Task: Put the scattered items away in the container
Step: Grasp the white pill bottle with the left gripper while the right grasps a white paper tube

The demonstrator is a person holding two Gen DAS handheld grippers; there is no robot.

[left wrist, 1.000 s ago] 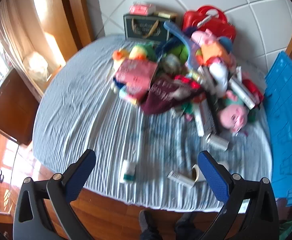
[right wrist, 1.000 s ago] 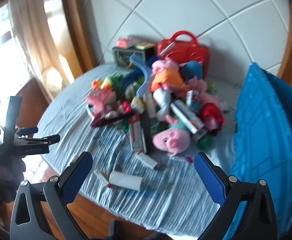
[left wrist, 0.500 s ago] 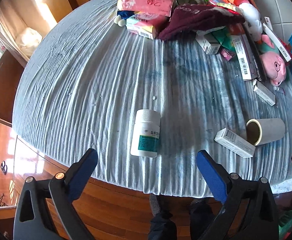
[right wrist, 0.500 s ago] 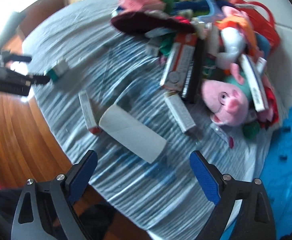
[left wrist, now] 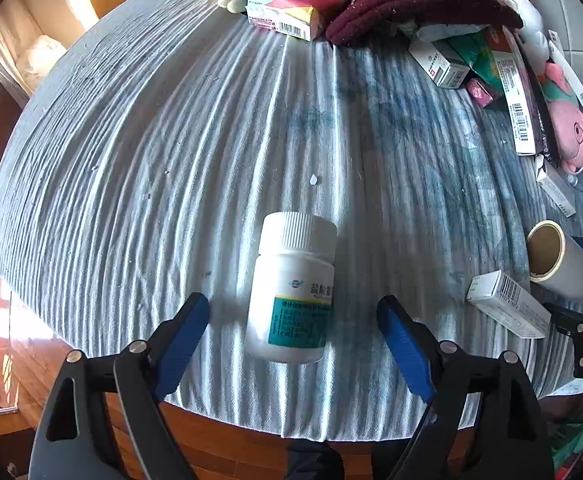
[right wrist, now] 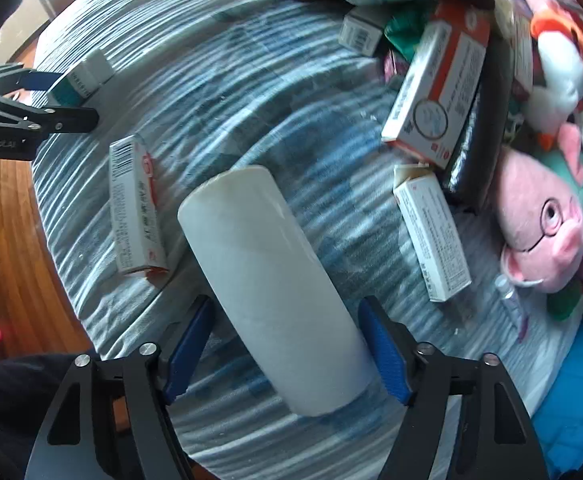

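A white pill bottle (left wrist: 291,288) with a teal label lies on the striped cloth. My left gripper (left wrist: 293,328) reaches down over it, and its jaws are closing with the bottle between them and a gap on each side. A white roll (right wrist: 271,280) lies slantwise on the cloth. My right gripper (right wrist: 287,344) straddles its near end, jaws closing, with the pads close to the roll and no clear grip. The blue crate (right wrist: 579,400) stands at the right.
A small white box (right wrist: 135,208) lies left of the roll and another box (right wrist: 431,236) to its right. Behind them is a heap with a pink pig plush (right wrist: 539,232), cartons and a maroon cloth (left wrist: 411,0). The table edge and wooden floor (left wrist: 219,448) lie just below the grippers.
Both grippers have come down close to the table. The left now straddles the pill bottle and the right the white roll. Both pairs of jaws stand narrower than before.
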